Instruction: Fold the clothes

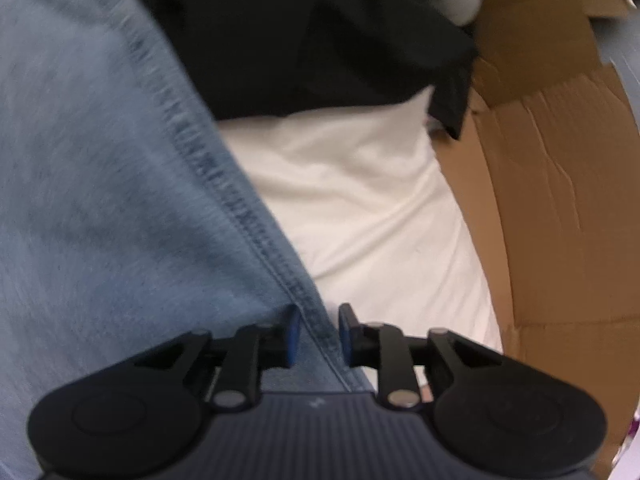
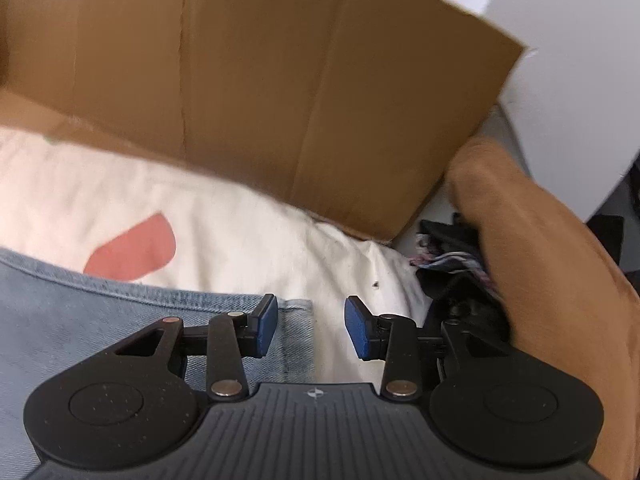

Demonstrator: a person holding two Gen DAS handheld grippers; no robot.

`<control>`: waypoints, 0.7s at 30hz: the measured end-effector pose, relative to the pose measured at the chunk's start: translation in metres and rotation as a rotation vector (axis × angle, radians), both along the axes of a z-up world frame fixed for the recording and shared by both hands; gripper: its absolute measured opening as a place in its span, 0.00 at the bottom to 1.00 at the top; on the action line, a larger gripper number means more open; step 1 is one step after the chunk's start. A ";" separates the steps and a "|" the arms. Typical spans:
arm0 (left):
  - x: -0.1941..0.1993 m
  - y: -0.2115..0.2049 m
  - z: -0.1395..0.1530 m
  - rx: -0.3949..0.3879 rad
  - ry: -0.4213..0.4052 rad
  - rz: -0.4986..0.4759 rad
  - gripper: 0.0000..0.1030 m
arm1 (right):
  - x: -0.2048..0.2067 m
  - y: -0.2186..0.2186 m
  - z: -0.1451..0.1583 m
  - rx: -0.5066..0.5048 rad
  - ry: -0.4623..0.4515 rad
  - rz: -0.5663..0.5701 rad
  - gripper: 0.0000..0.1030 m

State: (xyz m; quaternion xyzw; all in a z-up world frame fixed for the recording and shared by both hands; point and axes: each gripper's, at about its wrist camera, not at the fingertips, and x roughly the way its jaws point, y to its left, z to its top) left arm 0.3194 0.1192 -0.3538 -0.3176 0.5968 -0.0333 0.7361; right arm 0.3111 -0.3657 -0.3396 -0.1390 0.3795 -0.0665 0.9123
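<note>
Light blue denim jeans (image 1: pixel 100 200) fill the left of the left wrist view, their stitched seam running diagonally down to my left gripper (image 1: pixel 319 334). That gripper is open by a narrow gap, with the seam edge lying between its blue pads (image 1: pixel 293 336). In the right wrist view the jeans (image 2: pixel 80 320) lie at the lower left, and their hem corner (image 2: pixel 296 312) reaches between the fingers of my right gripper (image 2: pixel 311 328). The right gripper is open wide and holds nothing. Under the jeans lies a cream garment (image 2: pixel 240 240) with a red print (image 2: pixel 136 248).
A white cloth (image 1: pixel 360 208) lies under the jeans, with a black garment (image 1: pixel 300 40) beyond it. A brown cardboard box wall (image 2: pixel 300 100), (image 1: pixel 560 200) stands close behind and to the right. An orange-brown fabric (image 2: pixel 552 260) and a dark patterned garment (image 2: pixel 452 256) sit to the right.
</note>
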 end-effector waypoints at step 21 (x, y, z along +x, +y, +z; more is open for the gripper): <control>-0.018 0.009 0.011 0.079 0.052 -0.116 0.35 | -0.092 0.022 -0.018 0.317 0.117 0.141 0.42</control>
